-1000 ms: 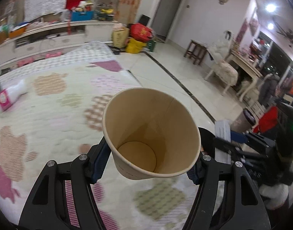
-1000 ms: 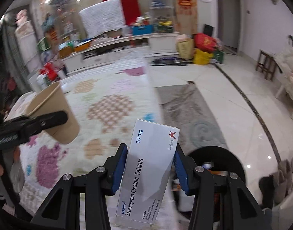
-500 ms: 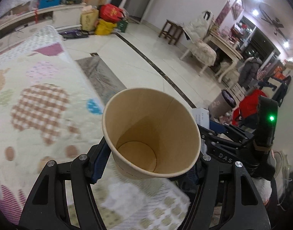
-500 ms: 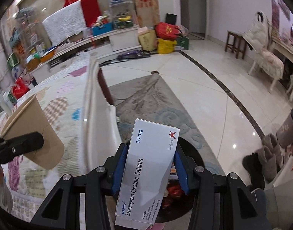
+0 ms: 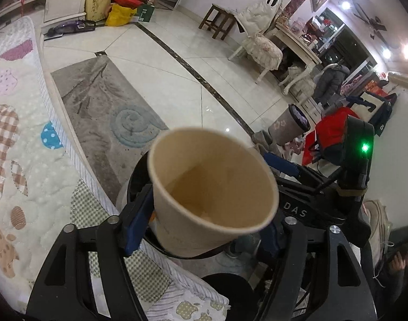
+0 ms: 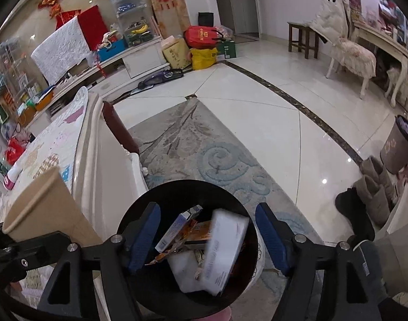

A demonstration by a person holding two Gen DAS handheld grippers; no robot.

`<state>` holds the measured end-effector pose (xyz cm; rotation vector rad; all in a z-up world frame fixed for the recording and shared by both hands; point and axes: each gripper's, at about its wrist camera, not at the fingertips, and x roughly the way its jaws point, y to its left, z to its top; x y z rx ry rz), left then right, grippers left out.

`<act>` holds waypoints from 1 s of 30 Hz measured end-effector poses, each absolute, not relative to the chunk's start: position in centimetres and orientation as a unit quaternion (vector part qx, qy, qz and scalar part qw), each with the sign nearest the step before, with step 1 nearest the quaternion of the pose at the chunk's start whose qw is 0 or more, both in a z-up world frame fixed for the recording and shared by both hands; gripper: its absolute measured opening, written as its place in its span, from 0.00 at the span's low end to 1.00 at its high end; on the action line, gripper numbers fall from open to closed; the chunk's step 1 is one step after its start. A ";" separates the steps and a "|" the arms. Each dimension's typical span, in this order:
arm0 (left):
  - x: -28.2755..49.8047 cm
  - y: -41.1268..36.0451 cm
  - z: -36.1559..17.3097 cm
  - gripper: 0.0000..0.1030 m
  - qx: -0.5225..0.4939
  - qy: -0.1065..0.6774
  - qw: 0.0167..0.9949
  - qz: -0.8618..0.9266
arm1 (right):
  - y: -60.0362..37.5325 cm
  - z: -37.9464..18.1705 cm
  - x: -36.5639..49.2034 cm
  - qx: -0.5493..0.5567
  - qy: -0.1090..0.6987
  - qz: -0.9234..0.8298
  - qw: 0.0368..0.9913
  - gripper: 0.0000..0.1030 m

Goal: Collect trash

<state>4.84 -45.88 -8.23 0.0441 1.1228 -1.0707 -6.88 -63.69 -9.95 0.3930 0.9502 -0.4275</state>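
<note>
My left gripper is shut on a tan paper cup, held over the rim of a black trash bin beside the bed. The cup also shows in the right wrist view at the left. My right gripper is open and empty above the bin. The white tablet box lies blurred inside the bin on other wrappers and packets.
The quilted bed edge is at the left. A grey rug lies on the tiled floor beyond the bin. A second grey bin, boots, chairs and bags stand around the room.
Both grippers moved right, off the bed to over the black bin. My right gripper opened and the tablet box dropped into the bin. The left still holds the cup.
</note>
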 end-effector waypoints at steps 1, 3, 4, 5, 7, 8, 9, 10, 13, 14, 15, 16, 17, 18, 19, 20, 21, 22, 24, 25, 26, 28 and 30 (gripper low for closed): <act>4.9 -45.8 -8.2 0.73 0.018 0.507 0.715 -0.482 | -63.6 -10.0 -6.9 0.186 0.453 -0.204 0.848 0.69; 4.8 -45.8 -8.3 0.73 0.018 0.507 0.714 -0.483 | -63.5 -10.1 -7.0 0.188 0.455 -0.203 0.846 0.69; 4.8 -45.8 -8.2 0.73 0.018 0.506 0.714 -0.483 | -63.4 -10.2 -7.0 0.189 0.457 -0.201 0.846 0.69; 4.7 -45.8 -8.1 0.73 0.018 0.504 0.715 -0.484 | -63.2 -10.2 -7.0 0.189 0.458 -0.198 0.845 0.69; 4.7 -45.7 -8.1 0.73 0.017 0.503 0.715 -0.485 | -62.8 -10.0 -7.2 0.188 0.457 -0.197 0.847 0.69; 4.7 -45.7 -8.1 0.73 0.018 0.503 0.715 -0.486 | -62.6 -10.0 -7.4 0.187 0.455 -0.198 0.848 0.69; 4.8 -45.7 -8.1 0.73 0.018 0.502 0.716 -0.485 | -62.5 -9.8 -7.6 0.187 0.454 -0.198 0.848 0.69; 4.8 -45.5 -8.1 0.73 0.018 0.501 0.718 -0.483 | -62.4 -9.7 -7.7 0.187 0.452 -0.200 0.849 0.69; 4.7 -44.8 -7.7 0.73 0.020 0.490 0.731 -0.474 | -61.9 -9.2 -8.1 0.185 0.445 -0.200 0.853 0.69; 4.7 -44.5 -7.7 0.73 0.021 0.485 0.738 -0.469 | -61.7 -9.1 -8.1 0.185 0.444 -0.200 0.854 0.69; 4.7 -44.2 -7.6 0.73 0.023 0.481 0.744 -0.464 | -61.4 -9.0 -8.2 0.183 0.442 -0.199 0.855 0.69; 4.8 -43.9 -7.5 0.73 0.025 0.476 0.750 -0.458 | -61.3 -8.9 -8.2 0.182 0.441 -0.198 0.856 0.69; 4.9 -43.5 -7.4 0.73 0.026 0.471 0.757 -0.452 | -61.0 -8.8 -8.3 0.180 0.439 -0.198 0.858 0.69; 5.0 -43.0 -7.2 0.73 0.027 0.465 0.765 -0.445 | -60.7 -8.7 -8.3 0.179 0.437 -0.198 0.859 0.69; 5.1 -42.8 -7.1 0.73 0.028 0.463 0.769 -0.440 | -60.4 -8.6 -8.4 0.178 0.434 -0.197 0.861 0.69; 5.2 -42.3 -7.1 0.73 0.030 0.459 0.776 -0.431 | -60.1 -8.5 -8.4 0.178 0.433 -0.198 0.861 0.69; 5.2 -41.9 -7.0 0.73 0.032 0.455 0.785 -0.420 | -59.7 -8.4 -8.4 0.177 0.430 -0.199 0.863 0.69; 5.2 -41.4 -7.0 0.73 0.035 0.450 0.793 -0.410 | -59.4 -8.3 -8.5 0.176 0.427 -0.200 0.864 0.69; 5.1 -40.8 -6.9 0.73 0.041 0.440 0.804 -0.398 | -58.5 -8.0 -8.6 0.173 0.417 -0.201 0.869 0.69; 5.0 -40.5 -6.8 0.73 0.044 0.435 0.808 -0.395 | -58.1 -7.8 -8.7 0.171 0.413 -0.203 0.871 0.69; 4.8 -40.1 -6.7 0.73 0.045 0.430 0.812 -0.393 | -57.6 -7.6 -8.8 0.167 0.409 -0.204 0.873 0.69; 4.6 -39.3 -6.5 0.73 0.051 0.417 0.821 -0.387 | -56.6 -7.2 -8.9 0.159 0.403 -0.208 0.877 0.69; 4.3 -38.7 -6.2 0.73 0.058 0.405 0.829 -0.381 | -55.7 -6.7 -9.2 0.152 0.395 -0.213 0.881 0.69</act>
